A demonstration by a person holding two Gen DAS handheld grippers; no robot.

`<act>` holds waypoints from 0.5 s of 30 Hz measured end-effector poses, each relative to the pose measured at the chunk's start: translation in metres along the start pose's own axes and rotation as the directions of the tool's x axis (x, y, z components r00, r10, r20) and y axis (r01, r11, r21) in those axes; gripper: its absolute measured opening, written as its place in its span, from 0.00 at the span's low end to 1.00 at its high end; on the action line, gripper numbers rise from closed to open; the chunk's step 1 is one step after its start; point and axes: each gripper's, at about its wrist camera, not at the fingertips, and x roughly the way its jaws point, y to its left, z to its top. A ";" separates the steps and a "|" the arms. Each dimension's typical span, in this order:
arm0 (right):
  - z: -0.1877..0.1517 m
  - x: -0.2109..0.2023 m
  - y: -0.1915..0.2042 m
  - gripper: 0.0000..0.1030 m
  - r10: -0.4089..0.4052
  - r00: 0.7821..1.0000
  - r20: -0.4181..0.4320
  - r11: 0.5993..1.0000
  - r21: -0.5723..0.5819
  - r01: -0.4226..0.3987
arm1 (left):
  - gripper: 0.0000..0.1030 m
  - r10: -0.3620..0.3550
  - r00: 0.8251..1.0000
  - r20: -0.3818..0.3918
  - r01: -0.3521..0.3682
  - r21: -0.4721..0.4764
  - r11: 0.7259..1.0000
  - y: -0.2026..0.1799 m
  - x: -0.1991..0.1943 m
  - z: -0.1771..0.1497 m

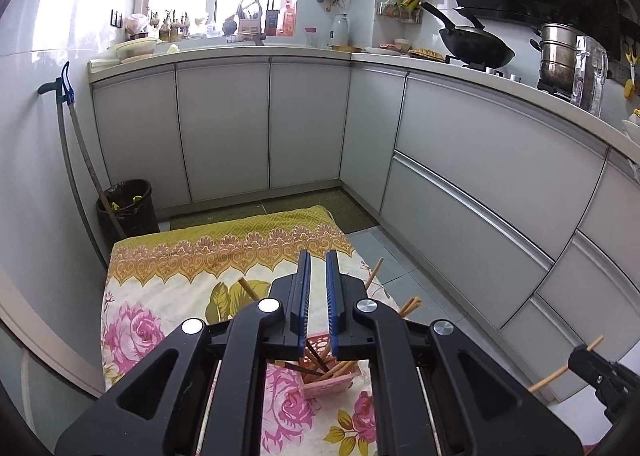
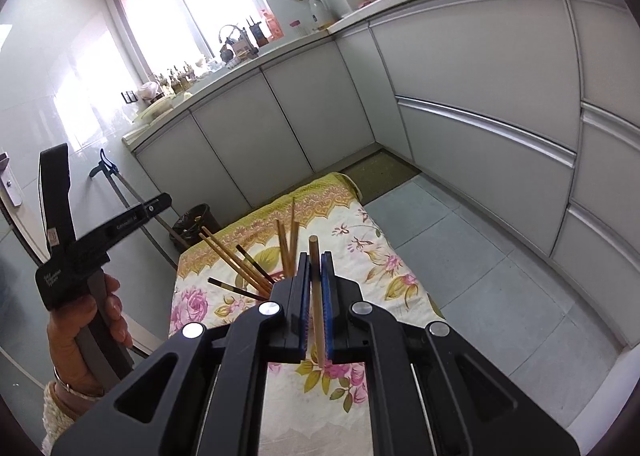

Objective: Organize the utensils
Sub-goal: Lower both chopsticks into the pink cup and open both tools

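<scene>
- Over the flower-printed cloth-covered table (image 1: 168,296), the left gripper (image 1: 319,268) hangs with its blue-padded jaws parted by a narrow gap; nothing sits between them.
- Below the left gripper, a pink perforated plastic utensil basket (image 1: 332,380) stands on the cloth, near the table's right edge.
- Basket contents: several wooden chopsticks (image 1: 338,370), light and dark, leaning at mixed angles; some tips stick out past the gripper body on both sides.
- Right wrist view: the right gripper (image 2: 316,268) is clamped on a single light wooden chopstick (image 2: 317,296), held roughly upright along the pads, blunt end above the fingertips.
- Same view: the bundle of chopsticks (image 2: 240,268) fans out left of the right gripper; the basket itself is hidden behind the gripper body.
- Left wrist view: the right gripper (image 1: 576,366) appears at the lower right, off the table's right edge, with the chopstick crossing it.
- Background: grey kitchen cabinets (image 1: 224,123), a black wok (image 1: 476,45) on the counter, a black bin (image 1: 128,207) by the far left corner.
</scene>
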 end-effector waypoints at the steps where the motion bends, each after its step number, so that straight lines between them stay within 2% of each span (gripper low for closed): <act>1: 0.005 0.000 0.009 0.05 0.000 1.000 0.007 1.000 -0.020 0.000 | 0.07 0.002 1.000 -0.002 -0.002 -0.009 1.000 0.001 -0.005 -0.003; 7: 0.031 0.009 0.053 0.05 0.017 0.999 0.039 0.996 -0.087 -0.014 | 0.07 0.114 0.993 0.019 -0.112 -0.073 0.991 0.007 -0.034 -0.026; 11: 0.043 0.010 0.081 0.06 0.036 0.995 0.094 0.990 -0.137 -0.023 | 0.07 0.205 0.978 0.039 -0.200 -0.112 0.973 0.023 -0.049 -0.040; 15: 0.050 0.023 0.104 0.05 0.041 0.989 0.140 0.984 -0.178 -0.015 | 0.09 0.216 0.976 0.013 -0.212 -0.152 0.965 0.043 -0.046 -0.046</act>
